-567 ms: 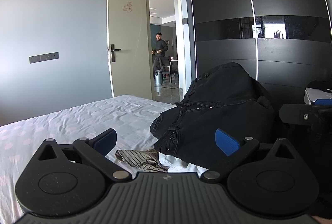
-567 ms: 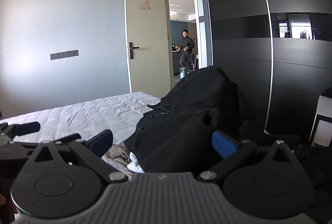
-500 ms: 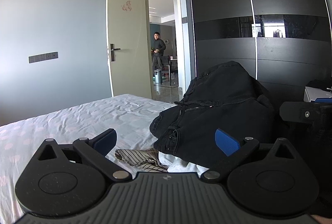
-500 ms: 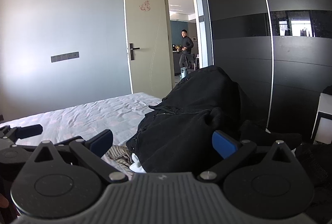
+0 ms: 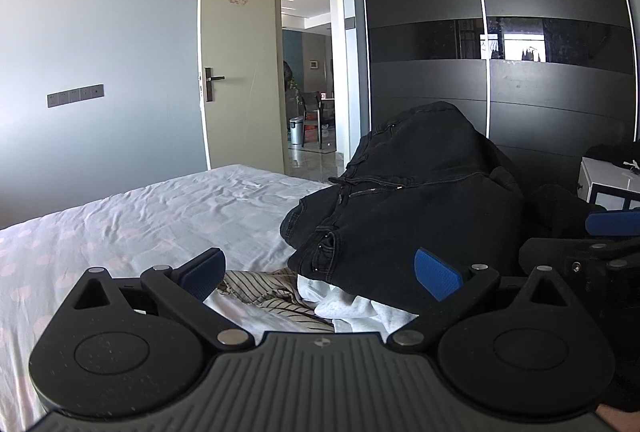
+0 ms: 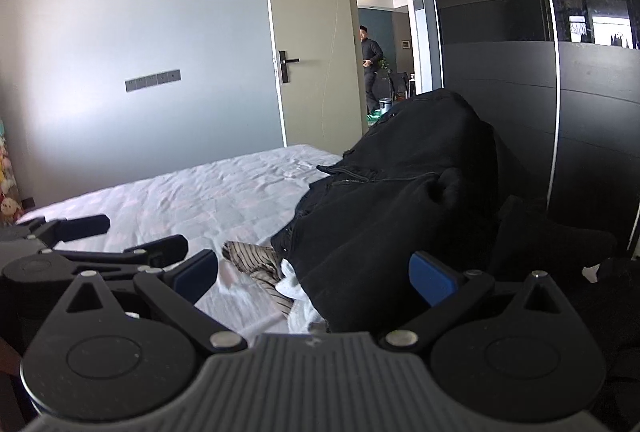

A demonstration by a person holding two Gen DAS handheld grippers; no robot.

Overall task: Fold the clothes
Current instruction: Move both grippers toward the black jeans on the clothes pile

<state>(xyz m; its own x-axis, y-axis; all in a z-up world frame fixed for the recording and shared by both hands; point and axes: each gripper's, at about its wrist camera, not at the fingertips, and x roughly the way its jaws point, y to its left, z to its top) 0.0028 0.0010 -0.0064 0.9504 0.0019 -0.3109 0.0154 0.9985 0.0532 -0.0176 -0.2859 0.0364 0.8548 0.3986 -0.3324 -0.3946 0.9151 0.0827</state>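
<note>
A heap of clothes lies on the bed, topped by black jeans [image 5: 404, 208] [image 6: 384, 216]. A striped garment [image 5: 260, 286] [image 6: 256, 264] and a white garment [image 5: 352, 306] [image 6: 296, 292] stick out from under it. My left gripper [image 5: 318, 270] is open and empty, low over the bed just in front of the heap. My right gripper [image 6: 314, 274] is open and empty, beside it on the right, facing the jeans. Each gripper shows at the edge of the other's view.
The bed has a pale spotted sheet [image 5: 132, 216] [image 6: 208, 188]. A dark sliding wardrobe [image 5: 500, 44] stands behind the heap. A cream door [image 5: 236, 60] stands open; a person [image 6: 371, 68] is in the doorway. A white box [image 5: 608, 184] sits at far right.
Both grippers have shifted slightly to the right and stay open. The person beyond the doorway has moved left, now hidden behind the door in the left view.
</note>
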